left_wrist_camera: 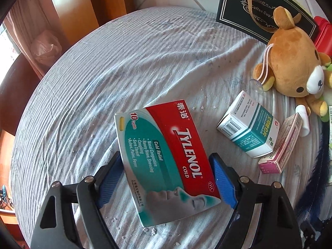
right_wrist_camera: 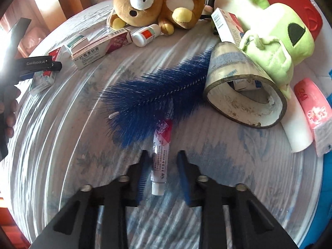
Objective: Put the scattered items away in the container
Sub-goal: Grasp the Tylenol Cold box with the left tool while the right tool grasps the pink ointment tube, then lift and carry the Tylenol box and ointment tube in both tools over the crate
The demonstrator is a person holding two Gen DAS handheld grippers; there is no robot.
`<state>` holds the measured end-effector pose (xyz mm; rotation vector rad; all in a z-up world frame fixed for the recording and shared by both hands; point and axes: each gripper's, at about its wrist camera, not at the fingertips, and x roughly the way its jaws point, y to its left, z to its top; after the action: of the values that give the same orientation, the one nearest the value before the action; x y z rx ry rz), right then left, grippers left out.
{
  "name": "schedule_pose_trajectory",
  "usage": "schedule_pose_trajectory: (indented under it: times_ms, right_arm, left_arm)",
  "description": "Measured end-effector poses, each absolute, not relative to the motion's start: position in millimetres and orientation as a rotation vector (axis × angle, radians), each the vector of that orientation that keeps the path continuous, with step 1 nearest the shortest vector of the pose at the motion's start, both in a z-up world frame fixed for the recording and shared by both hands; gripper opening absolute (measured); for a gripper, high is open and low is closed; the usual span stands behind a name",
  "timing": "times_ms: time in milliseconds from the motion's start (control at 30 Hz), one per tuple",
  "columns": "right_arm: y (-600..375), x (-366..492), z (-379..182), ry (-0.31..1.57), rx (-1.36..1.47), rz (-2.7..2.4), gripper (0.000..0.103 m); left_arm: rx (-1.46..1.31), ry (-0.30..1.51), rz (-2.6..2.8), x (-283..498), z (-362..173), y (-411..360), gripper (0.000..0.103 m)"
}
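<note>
Left wrist view first: the left gripper (left_wrist_camera: 168,178) is sitting with its blue pads on either side of the flat red-and-teal Tylenol Cold cardboard box (left_wrist_camera: 166,159), jaws wide because the box is wide. They look to be touching its long edges, so I'm reading that as a grip. The box is tilting off the wrinkled grey-striped cloth (left_wrist_camera: 103,83), which fits it being lifted. Just to its right a white-and-teal medicine carton (left_wrist_camera: 248,129) is leaning against a slim pink carton (left_wrist_camera: 279,148), and a brown plush bear (left_wrist_camera: 290,62) is lying beyond them, in front of a black gift bag (left_wrist_camera: 238,6).

Right wrist view: the right gripper (right_wrist_camera: 162,175) is pointing down over a small white ointment tube (right_wrist_camera: 160,161) that's half tucked under a bushy blue bottle brush (right_wrist_camera: 157,95). The tube is lying between the fingers, but there's a visible gap on both sides, so nothing's clamped yet. Going for the cap end makes sense, since the bristles are covering the other end.

The red plastic container (right_wrist_camera: 298,6) is sitting at the far right, behind a green plush frog (right_wrist_camera: 276,41).
</note>
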<state>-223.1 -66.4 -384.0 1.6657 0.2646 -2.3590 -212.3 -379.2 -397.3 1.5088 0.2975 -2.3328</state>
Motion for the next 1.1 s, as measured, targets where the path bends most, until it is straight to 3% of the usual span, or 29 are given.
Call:
schedule_pose_trajectory:
  times_ms: [600,1100]
  right_arm:
    - [-40,-186,-352,0.169,1.675,-2.334,0.016]
    - [-24,-134,-301,0.158,1.580,-2.383,0.016]
  left_arm:
    - [1.473,0.234,-2.406,-148,-360,-358,0.082]
    - [1.388,0.184,-2.493,-91,-290,-323,0.082]
